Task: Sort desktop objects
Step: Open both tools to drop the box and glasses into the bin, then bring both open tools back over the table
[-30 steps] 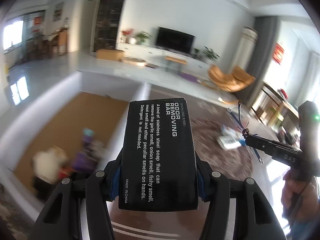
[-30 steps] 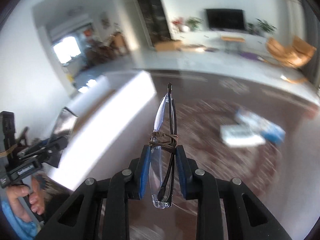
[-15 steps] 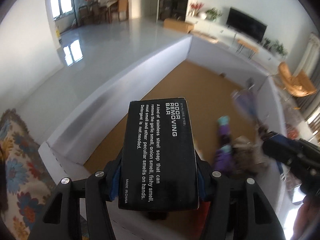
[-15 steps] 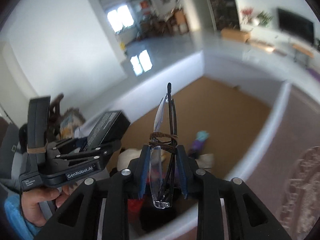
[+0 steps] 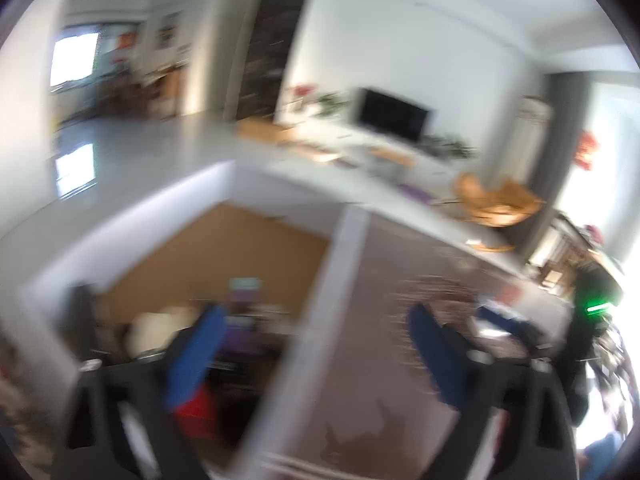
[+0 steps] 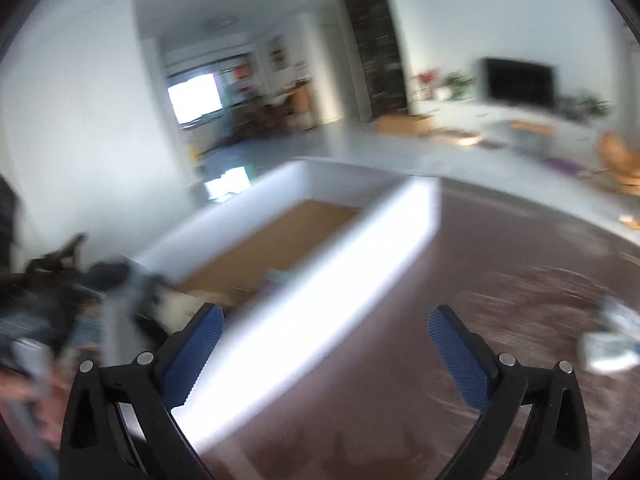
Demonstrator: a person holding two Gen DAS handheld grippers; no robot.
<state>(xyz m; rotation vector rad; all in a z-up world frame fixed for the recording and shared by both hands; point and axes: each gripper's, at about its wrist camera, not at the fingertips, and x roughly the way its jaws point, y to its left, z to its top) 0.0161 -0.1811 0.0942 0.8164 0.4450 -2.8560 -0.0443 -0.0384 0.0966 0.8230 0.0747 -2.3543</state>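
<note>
Blue-padded, the left tool (image 5: 316,344) and right tool (image 6: 326,346) have just been opening and stand wide with nothing between them. Below the left tool's left finger, blurred items lie in the white-walled, brown-floored box (image 5: 344,248). Ahead of the right tool's right finger lies the dark brown counter (image 6: 520,248).

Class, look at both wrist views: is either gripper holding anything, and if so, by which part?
Nothing is held. The left gripper and right gripper have just been opening; both now stand wide, nothing between them.
</note>
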